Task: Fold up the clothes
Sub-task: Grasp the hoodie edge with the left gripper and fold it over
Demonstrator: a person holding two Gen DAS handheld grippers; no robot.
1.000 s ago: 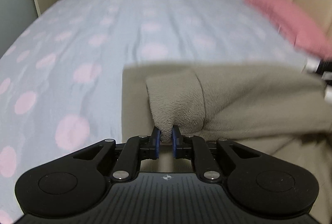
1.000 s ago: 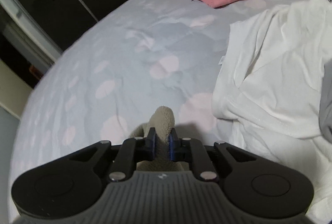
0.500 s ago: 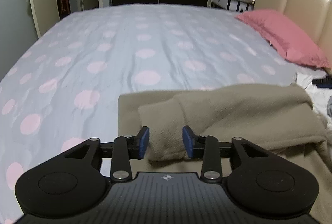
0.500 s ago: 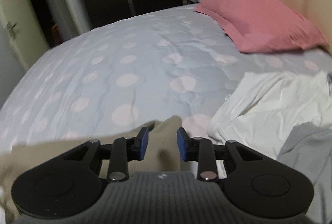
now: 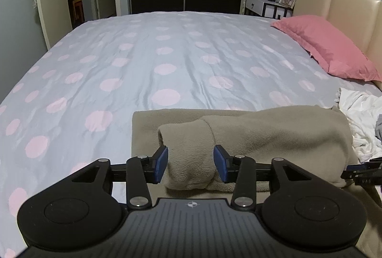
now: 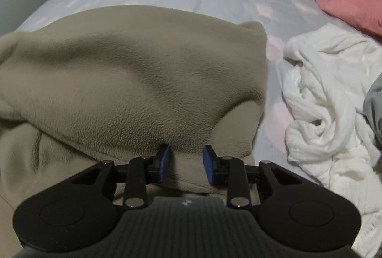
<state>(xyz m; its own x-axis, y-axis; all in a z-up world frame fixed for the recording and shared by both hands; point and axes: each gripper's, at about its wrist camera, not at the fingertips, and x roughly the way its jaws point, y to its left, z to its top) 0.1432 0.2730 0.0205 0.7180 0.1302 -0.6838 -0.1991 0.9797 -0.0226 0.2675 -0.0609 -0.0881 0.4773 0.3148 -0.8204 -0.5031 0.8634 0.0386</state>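
A beige fleece garment point(image 5: 262, 136) lies folded on the dotted bedspread point(image 5: 167, 62). Its sleeve cuff point(image 5: 188, 150) rests loose between the blue pads of my left gripper point(image 5: 191, 163), whose jaws are opening; neither pad presses on the cloth. In the right wrist view the same fleece point(image 6: 133, 81) fills the left and middle. My right gripper point(image 6: 186, 161) hovers over the garment's near right edge with its jaws apart, and cloth shows between the pads without being pinched. A black part at the right edge of the left wrist view looks like the right gripper point(image 5: 360, 173).
A crumpled heap of white clothes point(image 6: 329, 100) lies just right of the fleece, with a grey garment point(image 6: 374, 102) at the frame edge. A pink pillow point(image 5: 327, 45) leans by the beige headboard point(image 5: 346, 4). A nightstand point(image 5: 267, 6) stands behind the bed.
Both grippers have let go of the fleece, which they pinched before, and their jaws have parted. The left one rose a little. The right one rolled and swung over the garment's right end.
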